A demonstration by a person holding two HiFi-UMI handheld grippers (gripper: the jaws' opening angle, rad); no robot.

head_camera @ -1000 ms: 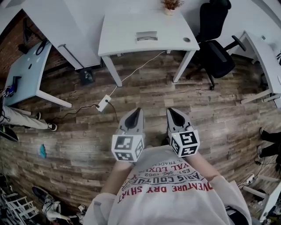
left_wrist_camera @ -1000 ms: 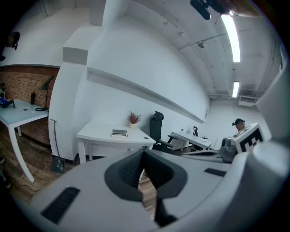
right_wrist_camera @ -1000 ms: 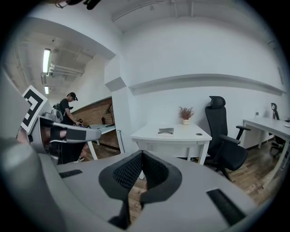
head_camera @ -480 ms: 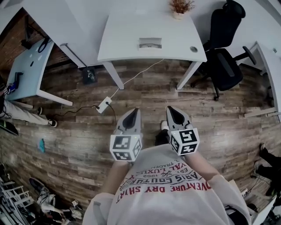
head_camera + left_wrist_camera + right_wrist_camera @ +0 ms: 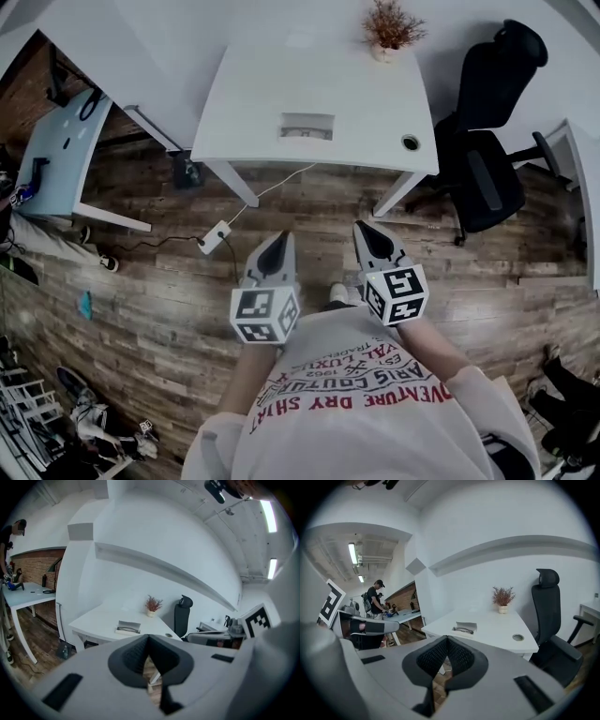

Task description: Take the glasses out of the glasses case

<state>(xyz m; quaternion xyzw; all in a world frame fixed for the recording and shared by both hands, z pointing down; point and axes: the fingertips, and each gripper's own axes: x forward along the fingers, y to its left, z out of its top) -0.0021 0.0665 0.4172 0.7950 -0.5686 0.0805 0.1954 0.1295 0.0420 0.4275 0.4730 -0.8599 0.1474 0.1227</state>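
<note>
An open grey glasses case (image 5: pixel 307 127) lies near the front edge of a white desk (image 5: pixel 262 94), well ahead of both grippers. Dark-framed glasses (image 5: pixel 463 630) rest in it, also visible in the left gripper view as a case (image 5: pixel 128 628) with glasses inside. My left gripper (image 5: pixel 284 238) and right gripper (image 5: pixel 360 228) are held side by side over the wooden floor, short of the desk, pointing toward it. Both are shut and hold nothing. In its own view the left gripper (image 5: pixel 147 637) has its pads meeting, and so does the right gripper (image 5: pixel 446 638).
A potted dried plant (image 5: pixel 391 28) stands at the desk's back, and a cable hole (image 5: pixel 410 142) sits at its front right. A black office chair (image 5: pixel 492 141) is to the right. A power strip (image 5: pixel 215 236) with cables lies on the floor. A person (image 5: pixel 375 599) works at a desk (image 5: pixel 56 150) on the left.
Both grippers have moved forward with the person toward the white desk, which now sits closer and lower in the head view. The jaws stayed shut.
</note>
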